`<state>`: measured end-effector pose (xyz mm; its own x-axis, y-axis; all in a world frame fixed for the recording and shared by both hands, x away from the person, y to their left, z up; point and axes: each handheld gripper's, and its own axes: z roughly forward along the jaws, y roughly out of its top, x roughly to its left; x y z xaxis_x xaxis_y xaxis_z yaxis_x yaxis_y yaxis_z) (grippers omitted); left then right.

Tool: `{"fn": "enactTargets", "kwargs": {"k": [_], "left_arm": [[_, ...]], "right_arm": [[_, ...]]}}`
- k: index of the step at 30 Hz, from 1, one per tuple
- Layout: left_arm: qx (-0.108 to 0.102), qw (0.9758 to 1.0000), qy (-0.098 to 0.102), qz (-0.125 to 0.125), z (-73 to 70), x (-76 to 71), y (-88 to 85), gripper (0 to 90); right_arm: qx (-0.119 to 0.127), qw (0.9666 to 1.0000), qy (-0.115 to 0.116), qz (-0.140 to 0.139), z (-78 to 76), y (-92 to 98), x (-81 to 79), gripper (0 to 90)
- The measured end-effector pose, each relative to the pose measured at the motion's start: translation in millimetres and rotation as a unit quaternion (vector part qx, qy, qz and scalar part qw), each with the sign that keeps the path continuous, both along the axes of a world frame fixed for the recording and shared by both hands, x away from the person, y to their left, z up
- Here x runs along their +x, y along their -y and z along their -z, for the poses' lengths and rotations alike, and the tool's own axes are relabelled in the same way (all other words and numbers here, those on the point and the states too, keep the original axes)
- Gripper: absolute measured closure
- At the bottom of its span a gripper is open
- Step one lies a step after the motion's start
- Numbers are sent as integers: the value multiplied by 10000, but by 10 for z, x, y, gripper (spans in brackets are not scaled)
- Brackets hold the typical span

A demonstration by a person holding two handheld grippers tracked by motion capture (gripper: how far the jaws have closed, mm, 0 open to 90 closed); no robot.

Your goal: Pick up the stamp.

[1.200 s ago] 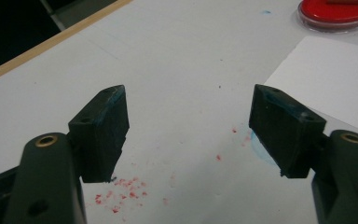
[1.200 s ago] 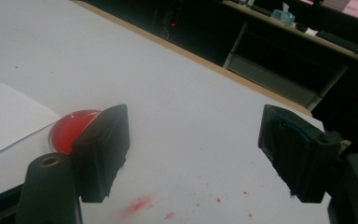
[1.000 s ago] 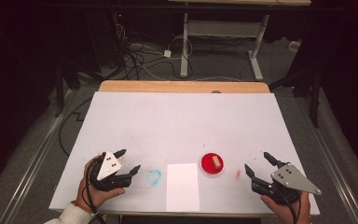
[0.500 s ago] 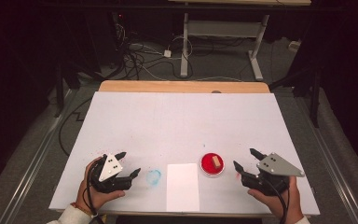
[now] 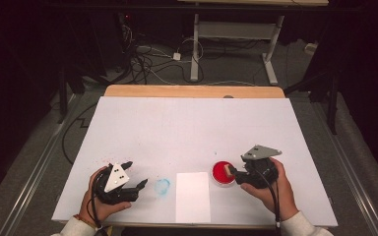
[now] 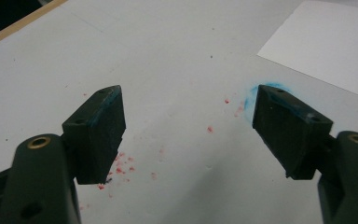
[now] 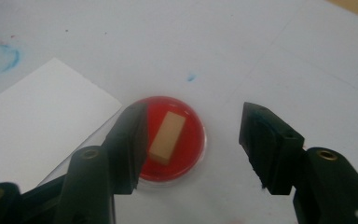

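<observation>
The right hand-held gripper [image 5: 236,175] hovered at the edge of a red dish [image 5: 221,173] on the white tabletop [image 5: 192,128], jaws closing around nothing. White paper [image 5: 193,196] lay between it and the left hand-held gripper [image 5: 137,176], beside a blue smudge [image 5: 162,186].

Black grippers [image 5: 137,185] — white sleeves [image 5: 302,226]

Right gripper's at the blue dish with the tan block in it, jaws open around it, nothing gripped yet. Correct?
Not quite: the dish is red, as the right gripper view shows. The rest holds: the tan block lies in it, and the right gripper has its jaws open, just now closing, gripping nothing.
</observation>
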<state>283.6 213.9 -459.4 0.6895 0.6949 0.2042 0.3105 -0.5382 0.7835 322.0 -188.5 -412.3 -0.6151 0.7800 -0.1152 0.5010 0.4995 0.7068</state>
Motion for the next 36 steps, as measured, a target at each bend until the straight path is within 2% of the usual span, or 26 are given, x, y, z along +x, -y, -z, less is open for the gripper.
{"fn": "enactTargets", "kwargs": {"k": [2, 5, 6, 12, 21, 22, 29, 36], "left_arm": [[-2, 10000, -68, -32, 7, -2, 4, 246], [0, 10000, -68, -19, 8, -1, 5, 247], [9, 10000, -68, -24, 9, 1, 7, 247], [23, 10000, -79, -3, 13, 1, 9, 247], [55, 10000, -70, 32, 12, 0, 17, 246], [62, 10000, -64, 29, 12, -1, 17, 246], [77, 9999, -75, 32, 15, 1, 17, 246], [65, 10000, -64, 32, 16, 1, 7, 247]], "right_arm": [[-101, 9999, -85, -97, 34, -62, 20, 473], [-174, 9997, -145, -133, 64, -117, 37, 490], [-270, 9994, -172, -134, 105, -158, 66, 531], [-413, 9985, -332, -125, 213, -189, 115, 601], [-416, 9981, -433, -106, 301, -174, 161, 706], [-371, 9981, -487, -85, 320, -167, 170, 743], [-354, 9983, -456, -96, 333, -165, 172, 754], [-210, 9984, -499, -167, 347, -128, 189, 759]]}}
